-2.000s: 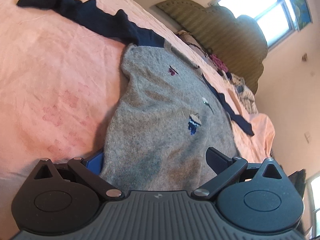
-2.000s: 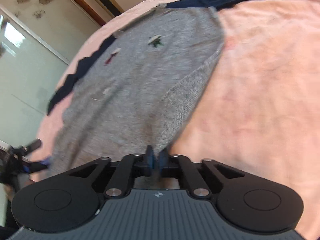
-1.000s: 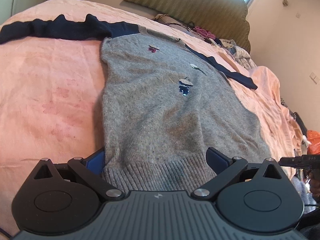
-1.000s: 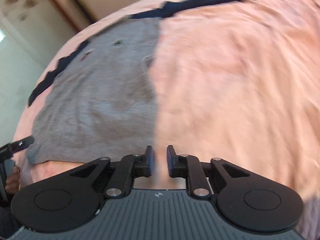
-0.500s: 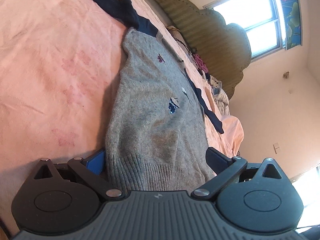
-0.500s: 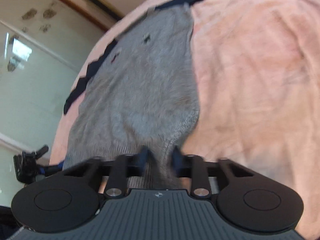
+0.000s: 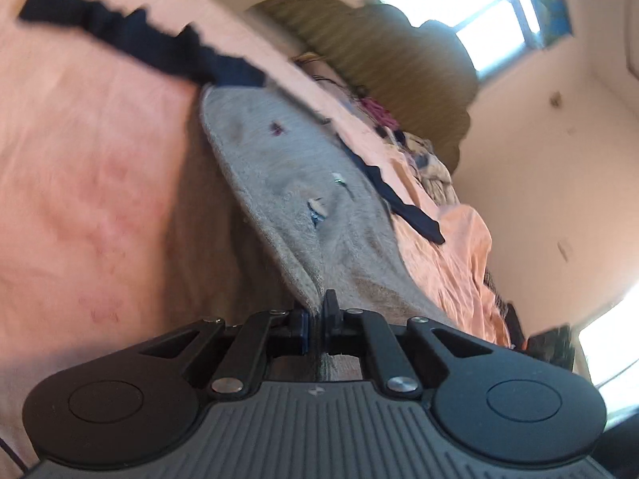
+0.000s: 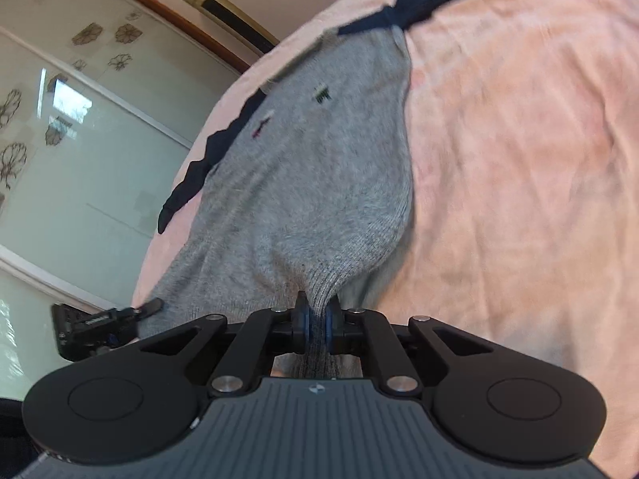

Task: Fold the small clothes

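Note:
A small grey knit sweater (image 7: 287,183) with navy sleeves (image 7: 131,40) and small embroidered motifs lies on a pink bedspread (image 7: 88,183). My left gripper (image 7: 315,321) is shut on the sweater's ribbed hem near one bottom corner and lifts it slightly. In the right wrist view the sweater (image 8: 319,167) runs away from me, with a navy sleeve (image 8: 435,0) stretched out at the top. My right gripper (image 8: 317,321) is shut on the other end of the hem. The left gripper also shows in the right wrist view (image 8: 108,325) at the hem's far corner.
An olive upholstered headboard (image 7: 383,52) stands at the bed's far end with a heap of clothes (image 7: 423,159) below it. A bright window (image 7: 479,12) is behind. Glass wardrobe doors (image 8: 80,151) with flower prints stand past the bed's left edge.
Both grippers have closed on the sweater's hem. The left was wide open around the hem half a second ago, the right partly open. The hem is now bunched and raised.

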Tool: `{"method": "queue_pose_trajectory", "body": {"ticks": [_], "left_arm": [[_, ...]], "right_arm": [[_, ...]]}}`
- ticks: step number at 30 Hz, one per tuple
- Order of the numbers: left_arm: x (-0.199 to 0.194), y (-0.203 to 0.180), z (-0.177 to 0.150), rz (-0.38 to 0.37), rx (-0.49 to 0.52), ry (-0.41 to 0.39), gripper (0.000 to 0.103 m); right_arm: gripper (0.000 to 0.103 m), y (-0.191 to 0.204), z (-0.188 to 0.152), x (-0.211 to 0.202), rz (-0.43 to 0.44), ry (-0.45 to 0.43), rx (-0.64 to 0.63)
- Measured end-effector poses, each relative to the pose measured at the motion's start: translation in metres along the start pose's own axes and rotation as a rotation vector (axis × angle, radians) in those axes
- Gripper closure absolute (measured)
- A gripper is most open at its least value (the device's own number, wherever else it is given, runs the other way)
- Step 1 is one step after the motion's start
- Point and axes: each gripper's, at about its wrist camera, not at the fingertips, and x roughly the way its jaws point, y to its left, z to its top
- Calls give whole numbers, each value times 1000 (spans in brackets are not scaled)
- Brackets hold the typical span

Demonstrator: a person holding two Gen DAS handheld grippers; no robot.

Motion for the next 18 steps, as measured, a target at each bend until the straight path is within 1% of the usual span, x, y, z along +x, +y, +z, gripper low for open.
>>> {"method": "queue_pose_trajectory", "body": {"ticks": [1, 2, 4, 6, 7, 9, 10, 12, 13, 14, 15, 16, 17, 18], "left_arm": [[1, -1, -2, 35, 29, 26, 97], [6, 6, -7, 78, 26, 67, 98], [24, 31, -19, 185, -34, 166, 99], [22, 43, -24, 151, -65, 159, 99], [20, 40, -23, 157, -52, 162, 99], [10, 33, -16, 159, 8, 158, 99], [4, 30, -10, 164, 44, 144, 98], [-4, 23, 10, 227, 116, 91, 98], [-5, 22, 23, 244, 126, 56, 97], [-3, 21, 37, 242, 129, 20, 95], [5, 19, 51, 245, 139, -15, 94], [17, 15, 65, 263, 166, -44, 91], [32, 11, 79, 286, 202, -67, 84], [51, 6, 93, 300, 242, -84, 77]], "right_arm": [[91, -1, 1, -7, -31, 3, -19], [91, -4, 1, -11, -73, 18, -28], [91, -21, -6, -6, -134, 67, -1], [92, -36, -16, 8, -156, 107, 23], [94, -38, -17, 11, -138, 95, 30], [93, -41, -14, 9, -133, 87, 57], [91, -42, -12, 8, -124, 92, 68], [81, -40, -4, 4, -115, 101, 53], [77, -34, 4, -1, -124, 67, 25], [69, -28, 17, -5, -120, 23, 6], [64, -24, 31, -7, -107, -21, -8], [58, -20, 48, -6, -103, -64, -21], [52, -19, 69, -1, -107, -109, -31], [49, -19, 88, 8, -105, -141, -41]]}}
